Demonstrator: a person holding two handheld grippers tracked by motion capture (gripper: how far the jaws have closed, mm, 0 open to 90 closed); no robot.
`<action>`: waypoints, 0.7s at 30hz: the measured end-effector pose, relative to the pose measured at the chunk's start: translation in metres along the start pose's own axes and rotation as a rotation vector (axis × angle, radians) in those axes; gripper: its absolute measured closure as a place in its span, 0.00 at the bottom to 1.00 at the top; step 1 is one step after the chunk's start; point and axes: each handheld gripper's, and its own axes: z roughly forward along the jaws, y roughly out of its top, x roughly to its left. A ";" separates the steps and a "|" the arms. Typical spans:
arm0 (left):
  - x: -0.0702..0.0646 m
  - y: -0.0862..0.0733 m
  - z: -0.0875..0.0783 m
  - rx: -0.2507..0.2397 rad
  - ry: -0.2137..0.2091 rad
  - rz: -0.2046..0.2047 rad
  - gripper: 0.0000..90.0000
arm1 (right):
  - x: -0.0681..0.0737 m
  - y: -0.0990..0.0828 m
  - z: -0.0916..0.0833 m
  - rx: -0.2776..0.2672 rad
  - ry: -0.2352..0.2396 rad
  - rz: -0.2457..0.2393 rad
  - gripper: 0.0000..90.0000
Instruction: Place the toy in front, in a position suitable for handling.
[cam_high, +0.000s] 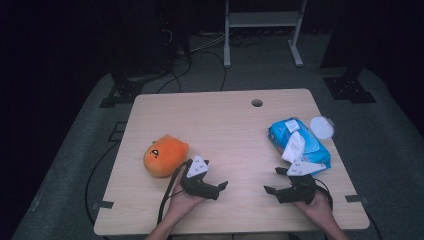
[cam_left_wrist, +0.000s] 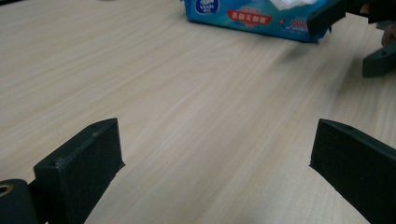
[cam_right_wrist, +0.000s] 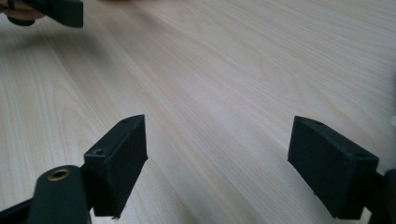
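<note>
An orange plush toy (cam_high: 165, 156) lies at the table's left. At the right lies a blue wet-wipe pack (cam_high: 298, 142) (cam_left_wrist: 247, 14) with a white wipe sticking out of its top. My left gripper (cam_high: 220, 190) (cam_left_wrist: 217, 144) rests low near the front edge, just right of the plush, pointing right; it is open with bare wood between its jaws. My right gripper (cam_high: 274, 180) (cam_right_wrist: 217, 140) sits just in front of the pack, pointing left. It is open too, with nothing between the jaws. The two grippers face each other across a gap.
A round white lid (cam_high: 321, 127) lies beside the pack at the wooden table's (cam_high: 225, 130) right edge. There is a small cable hole (cam_high: 257, 103) near the far edge. Behind the table stand a metal frame (cam_high: 262, 20) and floor cables.
</note>
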 end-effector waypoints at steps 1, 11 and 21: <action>0.002 0.003 -0.002 -0.006 -0.001 -0.005 0.02 | 0.000 0.000 0.000 0.001 0.001 -0.002 0.20; 0.021 0.021 -0.027 -0.106 0.081 0.014 0.02 | 0.001 0.000 0.000 0.000 0.000 -0.005 0.20; 0.050 0.030 -0.067 -0.164 0.167 0.018 0.02 | 0.003 0.000 0.001 0.010 0.000 0.001 0.20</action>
